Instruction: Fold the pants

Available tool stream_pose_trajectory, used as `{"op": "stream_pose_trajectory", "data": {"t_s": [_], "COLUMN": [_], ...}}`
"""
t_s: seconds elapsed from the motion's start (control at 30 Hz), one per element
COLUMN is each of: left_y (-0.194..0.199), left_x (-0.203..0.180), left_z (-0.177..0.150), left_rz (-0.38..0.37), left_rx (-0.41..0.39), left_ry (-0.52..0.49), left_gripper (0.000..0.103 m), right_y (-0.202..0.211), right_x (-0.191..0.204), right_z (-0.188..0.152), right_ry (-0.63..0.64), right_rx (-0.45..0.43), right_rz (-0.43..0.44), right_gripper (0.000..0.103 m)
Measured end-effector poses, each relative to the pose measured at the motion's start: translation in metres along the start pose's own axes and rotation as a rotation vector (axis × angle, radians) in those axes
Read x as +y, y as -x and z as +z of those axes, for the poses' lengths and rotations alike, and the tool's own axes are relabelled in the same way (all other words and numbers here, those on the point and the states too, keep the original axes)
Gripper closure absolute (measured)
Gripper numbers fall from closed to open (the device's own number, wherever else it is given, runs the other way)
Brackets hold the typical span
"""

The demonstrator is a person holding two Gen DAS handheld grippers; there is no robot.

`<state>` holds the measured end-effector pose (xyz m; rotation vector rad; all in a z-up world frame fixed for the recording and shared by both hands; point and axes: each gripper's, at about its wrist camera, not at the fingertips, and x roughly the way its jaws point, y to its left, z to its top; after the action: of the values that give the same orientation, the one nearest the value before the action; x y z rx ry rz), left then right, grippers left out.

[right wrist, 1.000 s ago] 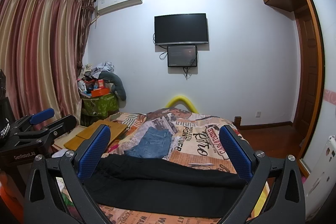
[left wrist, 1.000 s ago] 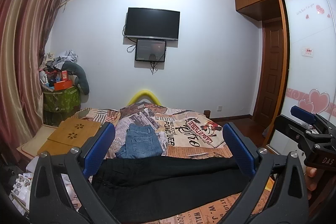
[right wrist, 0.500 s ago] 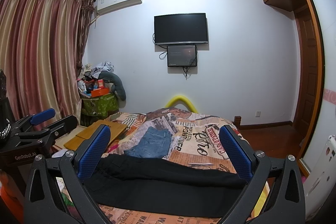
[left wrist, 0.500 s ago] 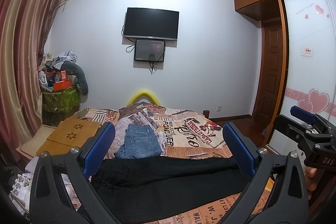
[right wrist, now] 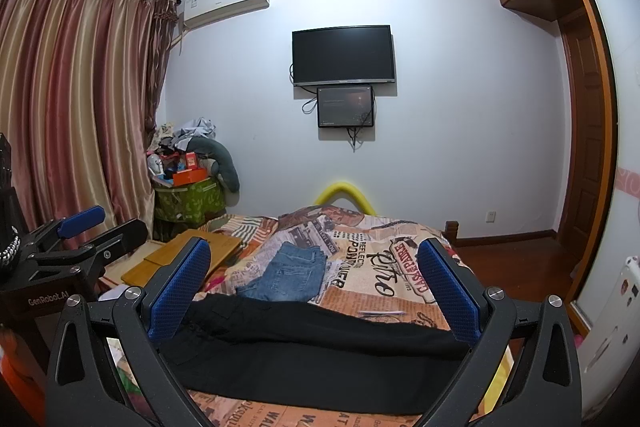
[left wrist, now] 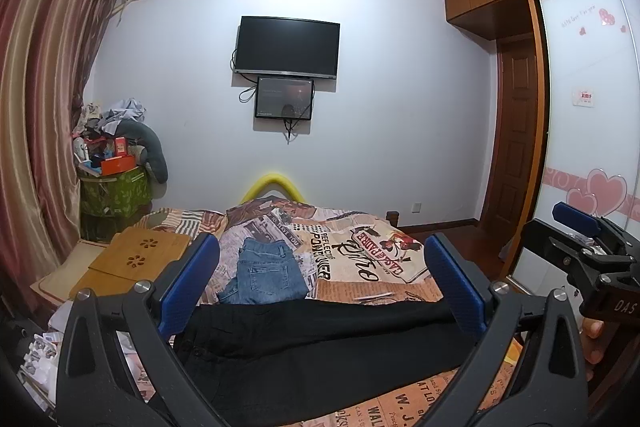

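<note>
Black pants (left wrist: 320,347) lie flat across the near end of the bed, waist to the left, legs running right; they show again as black pants (right wrist: 320,351) in the right wrist view. My left gripper (left wrist: 322,283) hovers above them, open, blue pads wide apart and empty. My right gripper (right wrist: 314,287) is also open and empty above the pants. In the left wrist view the right gripper (left wrist: 580,247) shows at the right edge; in the right wrist view the left gripper (right wrist: 80,239) shows at the left edge.
Folded blue jeans (left wrist: 266,273) rest behind the black pants on the newspaper-print bedspread (left wrist: 360,259). A wooden lap table (left wrist: 136,259) lies at the bed's left. A cluttered green box (left wrist: 114,187), curtains (left wrist: 36,107), wardrobe (left wrist: 588,107) and wall TV (left wrist: 288,47) surround the bed.
</note>
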<state>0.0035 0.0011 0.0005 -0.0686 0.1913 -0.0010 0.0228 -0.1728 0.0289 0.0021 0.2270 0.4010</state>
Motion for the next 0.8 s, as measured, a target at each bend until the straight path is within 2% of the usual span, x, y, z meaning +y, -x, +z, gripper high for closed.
{"op": "stream_pose_trajectory", "data": {"t_s": [0.8], "left_y": [0.0018], "left_x": [0.0004], "left_z": [0.0015], "left_rz": [0.001], "left_rx": [-0.004], "left_ry": [0.005], "left_gripper": [0.0], "right_y": [-0.0026], "right_x": [0.0049], "right_z": [-0.0006], "right_ry": [-0.004], "right_rx": [0.007], "right_rz": [0.007], "right_gripper": [0.0]}}
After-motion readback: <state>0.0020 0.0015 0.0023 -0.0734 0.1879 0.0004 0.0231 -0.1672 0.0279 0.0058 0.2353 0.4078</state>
